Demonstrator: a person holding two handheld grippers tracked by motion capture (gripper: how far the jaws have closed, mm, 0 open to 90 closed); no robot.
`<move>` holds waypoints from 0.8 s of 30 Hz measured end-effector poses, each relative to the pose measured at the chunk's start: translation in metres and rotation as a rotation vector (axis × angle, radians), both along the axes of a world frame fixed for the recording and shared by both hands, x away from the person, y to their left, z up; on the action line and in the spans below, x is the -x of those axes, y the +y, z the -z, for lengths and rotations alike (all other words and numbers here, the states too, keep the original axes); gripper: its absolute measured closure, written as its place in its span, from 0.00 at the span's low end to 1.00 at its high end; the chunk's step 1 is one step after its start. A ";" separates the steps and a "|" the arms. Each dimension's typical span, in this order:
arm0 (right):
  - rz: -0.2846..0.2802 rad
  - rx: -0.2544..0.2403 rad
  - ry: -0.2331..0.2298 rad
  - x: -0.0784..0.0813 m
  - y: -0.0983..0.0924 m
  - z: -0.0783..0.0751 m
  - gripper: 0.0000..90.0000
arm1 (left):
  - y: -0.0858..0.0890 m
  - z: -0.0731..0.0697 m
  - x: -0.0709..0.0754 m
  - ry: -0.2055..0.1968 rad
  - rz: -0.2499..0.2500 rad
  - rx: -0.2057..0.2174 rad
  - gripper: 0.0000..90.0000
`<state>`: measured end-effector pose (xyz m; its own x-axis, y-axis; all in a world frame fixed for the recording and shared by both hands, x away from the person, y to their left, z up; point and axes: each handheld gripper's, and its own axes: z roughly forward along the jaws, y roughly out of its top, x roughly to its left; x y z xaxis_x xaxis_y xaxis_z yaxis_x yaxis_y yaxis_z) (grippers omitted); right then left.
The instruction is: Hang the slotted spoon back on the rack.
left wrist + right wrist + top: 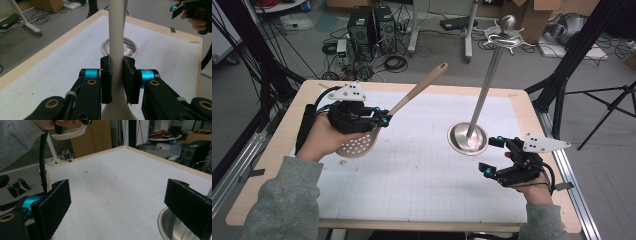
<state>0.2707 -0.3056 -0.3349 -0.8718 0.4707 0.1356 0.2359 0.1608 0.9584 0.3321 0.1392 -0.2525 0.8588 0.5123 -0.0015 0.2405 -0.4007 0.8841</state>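
The wooden slotted spoon (362,142) is clamped in the left gripper (382,120), whose two pads press on either side of its pale handle (116,50) just above the bowl; the handle runs up and away from the gripper, its rounded end over the far edge of the table. The perforated bowl hangs beneath the left hand (319,137), over the left part of the mat and well to the left of the steel stand (467,138).

That stand is a round metal base resting on the mat, with a slim pole (487,80) rising from its middle to a ball top. The right gripper (494,156) sits just to the right of the base and nearer the person, its jaws spread wide with nothing between them; in the right gripper view the base's rim shows beside the right-hand pad.

The mat (422,175) is white with a faint printed grid and a few small specks, lying on a light wooden table (277,150) with rounded corners. No readable writing or brand mark can be made out on it or on the tools.

Beyond the table from the stand, the grey floor carries two black computer towers (372,30), loose cables, cardboard boxes (542,12) and black tripod legs (607,110). Grey sleeves cover both forearms.
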 end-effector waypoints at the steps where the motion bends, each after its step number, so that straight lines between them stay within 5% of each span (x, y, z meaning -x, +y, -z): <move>1: -0.001 0.001 -0.001 0.000 0.000 0.000 0.07 | -0.001 -0.001 0.000 -0.001 -0.002 0.006 0.87; 24: -0.013 -0.010 -0.012 0.001 0.002 -0.003 0.07 | -0.023 -0.037 -0.003 -0.023 0.054 0.038 0.87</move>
<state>0.2695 -0.3040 -0.3323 -0.8797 0.4577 0.1293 0.2219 0.1545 0.9628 0.3348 0.1160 -0.2159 0.8854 0.4647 0.0002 0.1987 -0.3790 0.9038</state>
